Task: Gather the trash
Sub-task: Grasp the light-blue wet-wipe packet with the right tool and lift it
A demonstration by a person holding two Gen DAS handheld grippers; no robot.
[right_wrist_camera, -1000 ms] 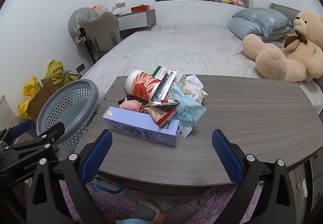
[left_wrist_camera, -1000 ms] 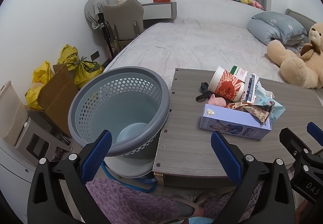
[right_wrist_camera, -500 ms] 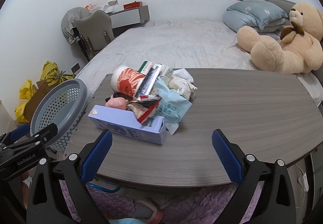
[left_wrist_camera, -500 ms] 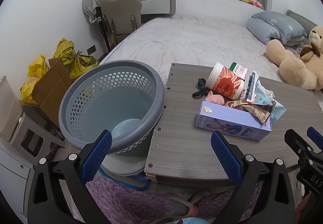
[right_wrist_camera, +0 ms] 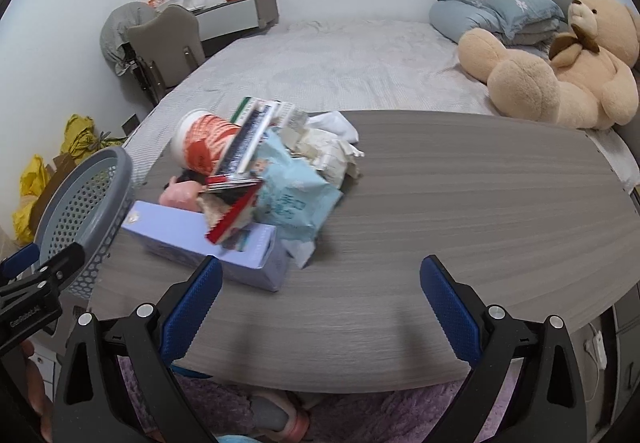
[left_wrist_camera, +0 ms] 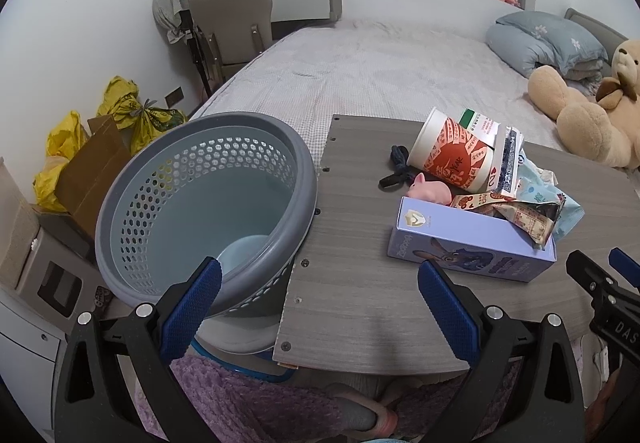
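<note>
Both grippers empty, jaws wide, at the table's near edge.
Left gripper (left_wrist_camera: 318,285) faces the grey basket (left_wrist_camera: 168,167) beside the table (right_wrist_camera: 460,203); right gripper (right_wrist_camera: 320,287) faces the trash pile (right_wrist_camera: 276,167), lavender box (right_wrist_camera: 192,239) nearest, red cup (left_wrist_camera: 452,159) behind.

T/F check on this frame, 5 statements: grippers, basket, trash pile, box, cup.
1. Both grippers are open and hold nothing. True: the left gripper and the right gripper have their jaws spread with nothing between them.
2. The basket is full of trash. False: no trash shows in the part of its inside that is in view.
3. The trash pile sits on the table. True.
4. The purple box stands upright. False: it lies flat on its long side.
5. The red paper cup is inside the basket. False: it lies on its side on the table.
</note>
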